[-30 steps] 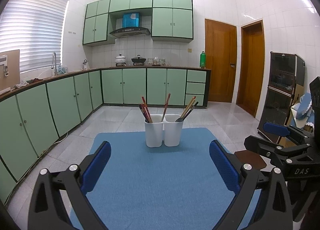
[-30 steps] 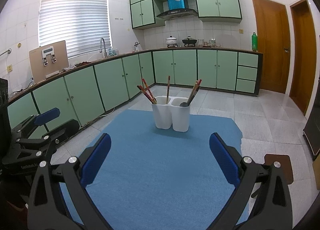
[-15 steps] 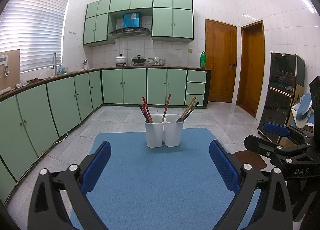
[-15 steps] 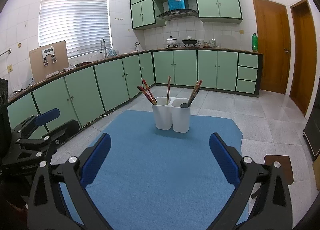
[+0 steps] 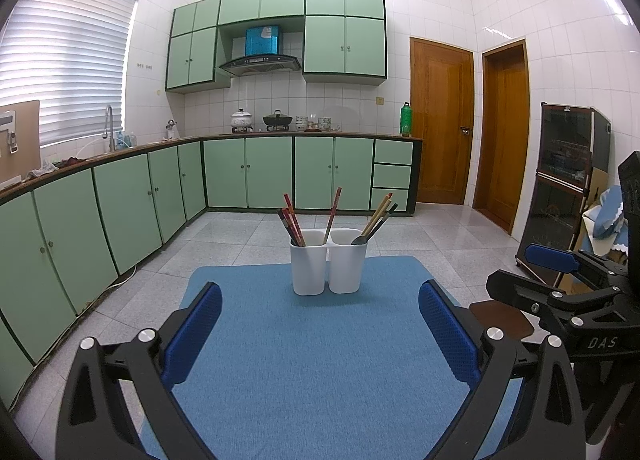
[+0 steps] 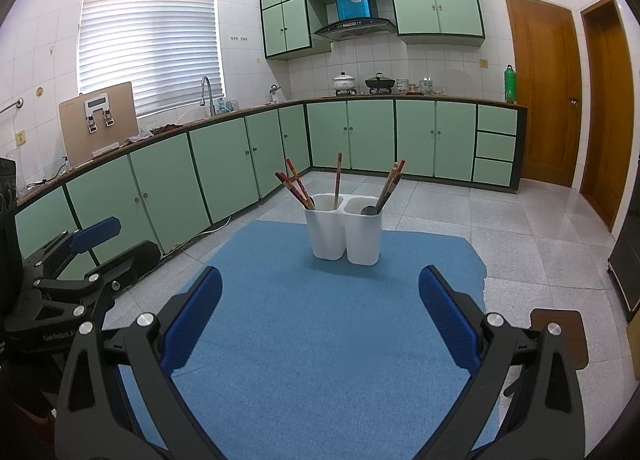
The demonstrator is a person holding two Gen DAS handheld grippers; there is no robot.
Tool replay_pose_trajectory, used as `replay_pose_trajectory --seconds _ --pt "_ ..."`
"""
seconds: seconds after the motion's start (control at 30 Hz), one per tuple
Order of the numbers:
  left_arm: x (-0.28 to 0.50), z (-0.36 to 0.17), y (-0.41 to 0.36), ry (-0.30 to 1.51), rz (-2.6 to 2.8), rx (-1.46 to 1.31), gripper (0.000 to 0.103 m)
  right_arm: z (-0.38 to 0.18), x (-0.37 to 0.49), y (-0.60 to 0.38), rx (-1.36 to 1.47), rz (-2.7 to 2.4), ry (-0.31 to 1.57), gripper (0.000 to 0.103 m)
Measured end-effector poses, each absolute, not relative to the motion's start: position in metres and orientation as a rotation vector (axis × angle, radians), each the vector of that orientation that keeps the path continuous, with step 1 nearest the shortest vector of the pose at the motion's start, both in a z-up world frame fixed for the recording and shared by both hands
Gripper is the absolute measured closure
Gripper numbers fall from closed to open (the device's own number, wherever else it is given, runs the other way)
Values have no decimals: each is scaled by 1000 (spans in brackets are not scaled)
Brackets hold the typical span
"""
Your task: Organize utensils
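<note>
A white two-compartment utensil holder [image 5: 327, 266] stands at the far end of a blue mat [image 5: 320, 360]; it also shows in the right wrist view [image 6: 343, 234]. Its left compartment holds reddish chopsticks [image 5: 294, 222] and one more stick. Its right compartment holds a dark spoon [image 5: 374, 226] and light chopsticks. My left gripper [image 5: 320, 316] is open and empty, well short of the holder. My right gripper [image 6: 320, 300] is open and empty too, also short of it. Each gripper shows at the edge of the other's view.
The mat lies on a table above a grey tiled floor. Green kitchen cabinets [image 5: 160, 196] line the left and back walls. Two wooden doors [image 5: 440, 120] stand at the back right. A dark cabinet [image 5: 560, 180] stands at the right.
</note>
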State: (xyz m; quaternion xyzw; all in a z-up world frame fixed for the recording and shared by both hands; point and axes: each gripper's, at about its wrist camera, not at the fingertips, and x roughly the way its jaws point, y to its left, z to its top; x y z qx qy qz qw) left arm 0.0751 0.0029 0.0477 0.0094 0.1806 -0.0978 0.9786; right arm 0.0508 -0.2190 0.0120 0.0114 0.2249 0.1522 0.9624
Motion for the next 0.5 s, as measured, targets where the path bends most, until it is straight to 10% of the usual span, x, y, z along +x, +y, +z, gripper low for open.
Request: replay_pose_trajectory --seconds 0.5 --pt "76 46 4 367 -195 16 6 12 51 -217 23 307 458 7"
